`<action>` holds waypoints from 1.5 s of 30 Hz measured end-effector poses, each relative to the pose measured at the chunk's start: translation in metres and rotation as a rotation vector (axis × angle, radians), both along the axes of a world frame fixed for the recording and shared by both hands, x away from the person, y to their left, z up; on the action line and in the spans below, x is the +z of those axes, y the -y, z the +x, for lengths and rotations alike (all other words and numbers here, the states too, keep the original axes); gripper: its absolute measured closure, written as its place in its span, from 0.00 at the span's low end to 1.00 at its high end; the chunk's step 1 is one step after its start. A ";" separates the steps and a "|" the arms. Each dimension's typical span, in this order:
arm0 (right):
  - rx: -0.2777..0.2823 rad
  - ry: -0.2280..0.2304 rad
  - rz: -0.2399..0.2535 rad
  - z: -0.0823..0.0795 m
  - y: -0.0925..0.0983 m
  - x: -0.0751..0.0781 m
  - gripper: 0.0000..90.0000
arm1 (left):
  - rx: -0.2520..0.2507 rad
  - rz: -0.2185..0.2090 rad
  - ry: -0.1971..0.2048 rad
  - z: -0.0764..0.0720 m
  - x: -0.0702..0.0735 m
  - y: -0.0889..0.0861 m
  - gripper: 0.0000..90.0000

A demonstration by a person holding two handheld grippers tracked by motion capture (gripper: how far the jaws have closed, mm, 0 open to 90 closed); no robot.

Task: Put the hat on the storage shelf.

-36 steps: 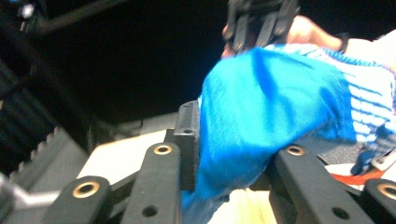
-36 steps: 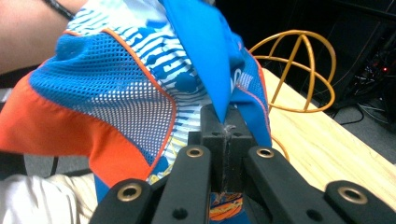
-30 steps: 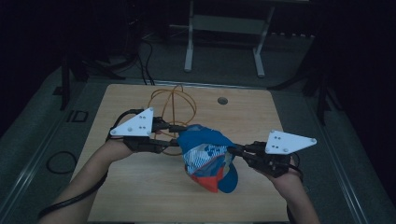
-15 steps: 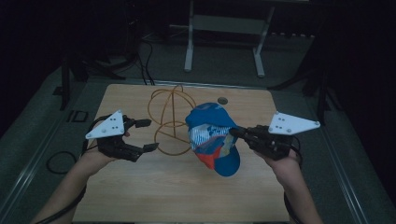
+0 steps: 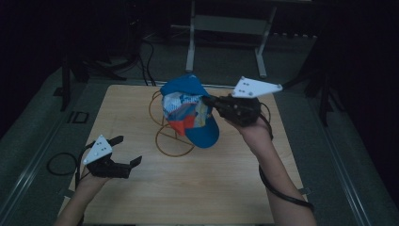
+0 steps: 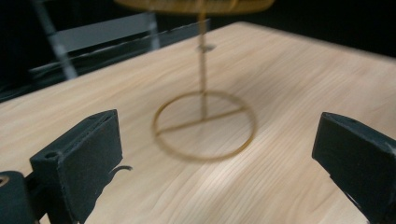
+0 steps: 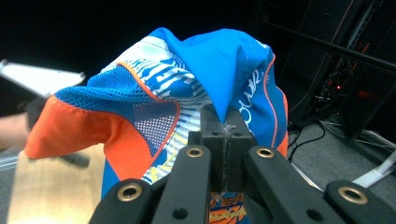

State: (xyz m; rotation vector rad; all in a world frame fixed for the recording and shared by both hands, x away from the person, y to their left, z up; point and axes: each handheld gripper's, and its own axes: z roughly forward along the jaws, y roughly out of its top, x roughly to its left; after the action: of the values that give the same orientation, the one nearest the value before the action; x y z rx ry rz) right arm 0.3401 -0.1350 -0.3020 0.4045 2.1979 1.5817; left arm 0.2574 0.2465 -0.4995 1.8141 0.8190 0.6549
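The right hand-held gripper (image 5: 212, 102) is clenched on the fabric of a blue, orange and white cap (image 5: 188, 112), holding it in the air above the far middle of the wooden tabletop (image 5: 211, 183). The cap hangs over a gold wire stand (image 5: 169, 136), whose ring base (image 6: 204, 125) rests on the wood; whether cap and stand touch cannot be told. The left hand-held gripper (image 5: 126, 150) hovers over the tabletop's near left part, well apart from the stand, its 2 jaws spread wide with nothing between them
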 end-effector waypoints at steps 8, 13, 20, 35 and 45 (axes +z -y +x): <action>-0.007 -0.028 -0.053 0.034 -0.056 0.005 1.00 | 0.054 -0.035 -0.018 -0.016 -0.036 -0.007 0.02; -0.015 -0.088 -0.100 0.055 -0.089 -0.010 1.00 | 0.078 -0.063 -0.023 -0.023 -0.043 -0.016 0.02; -0.004 -0.172 -0.108 0.068 -0.100 -0.029 1.00 | 0.076 -0.085 -0.051 -0.021 -0.051 -0.019 0.02; 0.012 -0.221 -0.120 0.060 -0.089 -0.063 0.98 | 0.070 -0.105 -0.073 -0.019 -0.060 -0.018 0.02; -0.027 -0.228 -0.064 0.052 -0.077 -0.079 0.74 | 0.113 -0.098 -0.039 -0.022 -0.064 -0.020 0.02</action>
State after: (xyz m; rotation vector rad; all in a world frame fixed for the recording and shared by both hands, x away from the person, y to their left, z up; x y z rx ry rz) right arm 0.3920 -0.0582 -0.3806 0.6197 2.3925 1.5117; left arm 0.2356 0.2664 -0.5637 1.7064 0.9691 0.6422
